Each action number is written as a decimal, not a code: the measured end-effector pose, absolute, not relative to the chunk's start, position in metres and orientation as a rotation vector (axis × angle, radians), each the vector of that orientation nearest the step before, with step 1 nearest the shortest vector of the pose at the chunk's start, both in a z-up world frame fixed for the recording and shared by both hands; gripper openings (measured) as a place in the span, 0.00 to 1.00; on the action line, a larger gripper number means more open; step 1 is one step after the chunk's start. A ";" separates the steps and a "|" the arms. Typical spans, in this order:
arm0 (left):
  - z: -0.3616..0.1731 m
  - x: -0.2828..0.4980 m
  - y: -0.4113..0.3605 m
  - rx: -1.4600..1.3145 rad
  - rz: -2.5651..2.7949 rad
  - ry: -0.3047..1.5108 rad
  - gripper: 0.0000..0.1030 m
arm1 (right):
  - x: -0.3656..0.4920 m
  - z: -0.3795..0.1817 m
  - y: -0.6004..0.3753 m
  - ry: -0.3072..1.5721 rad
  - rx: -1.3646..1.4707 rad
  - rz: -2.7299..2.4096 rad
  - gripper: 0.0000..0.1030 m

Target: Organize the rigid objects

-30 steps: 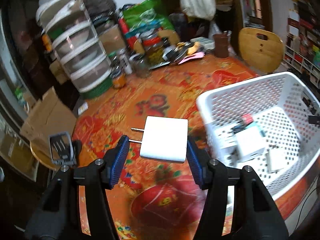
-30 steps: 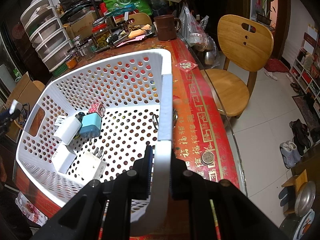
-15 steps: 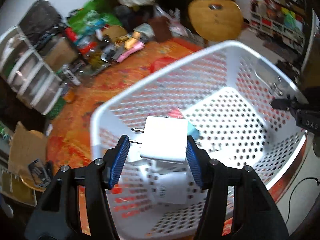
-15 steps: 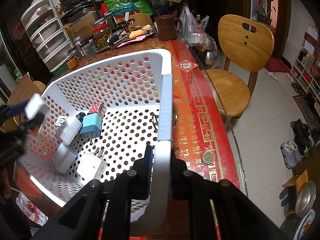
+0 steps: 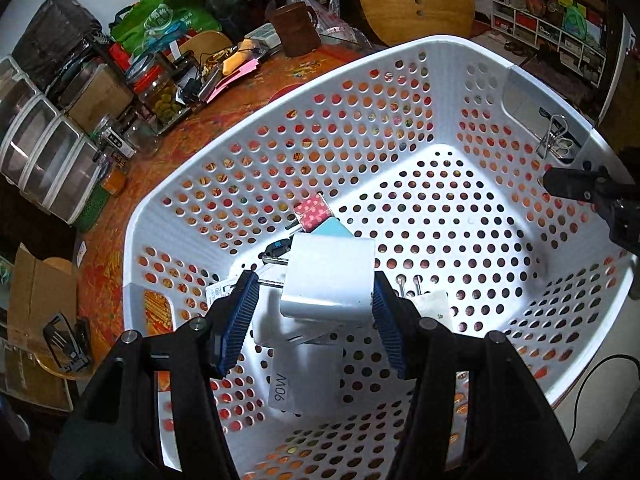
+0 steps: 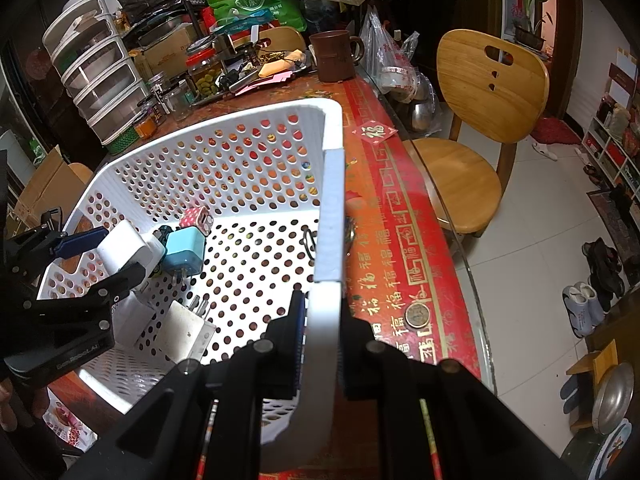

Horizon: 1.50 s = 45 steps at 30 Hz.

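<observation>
Over basket (image 5: 400, 60) centre, left tool (image 5: 316, 312) grips white charger (image 5: 328, 276); right tool (image 6: 320, 344) clamps rim at 3 o'clock. Best lower toward bare floor, 1 o'clock, then release.

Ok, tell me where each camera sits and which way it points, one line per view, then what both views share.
Left wrist: on the left claw, looking down into the white basket; its blue-padded fingers hold a white charger; the right claw shows at the far rim.
Right wrist: on the right claw, looking along the basket rim it clamps, toward the wooden chair; the left claw enters at left.
Shared: basket, white charger, teal charger, brown mug.
</observation>
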<state>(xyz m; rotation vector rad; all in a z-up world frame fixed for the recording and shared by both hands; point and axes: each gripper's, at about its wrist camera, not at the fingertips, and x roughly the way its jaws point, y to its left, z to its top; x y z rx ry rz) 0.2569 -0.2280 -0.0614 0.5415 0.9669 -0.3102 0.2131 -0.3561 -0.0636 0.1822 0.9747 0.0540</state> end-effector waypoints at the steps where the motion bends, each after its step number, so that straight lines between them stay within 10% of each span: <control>1: -0.063 0.258 -0.227 0.533 -0.310 0.972 0.53 | 0.213 -0.064 -0.356 0.975 0.183 0.054 0.12; 7: -0.068 0.264 -0.220 0.500 -0.313 0.992 0.54 | 0.213 -0.063 -0.356 0.976 0.183 0.055 0.12; 17: -0.053 0.257 -0.207 0.470 -0.299 0.915 0.97 | 0.214 -0.064 -0.357 0.976 0.183 0.053 0.12; 35: -0.008 0.220 -0.163 0.270 -0.324 0.730 0.99 | 0.207 -0.058 -0.358 0.925 0.160 0.007 0.12; 37: 0.001 0.211 -0.149 0.225 -0.314 0.699 0.99 | 0.197 -0.048 -0.357 0.885 0.139 -0.025 0.21; 42: 0.028 0.172 -0.105 0.133 -0.256 0.547 0.99 | 0.159 -0.012 -0.348 0.719 0.130 -0.022 0.99; 45: 0.041 0.145 -0.080 0.079 -0.256 0.481 0.99 | 0.118 0.010 -0.336 0.587 0.150 0.026 1.00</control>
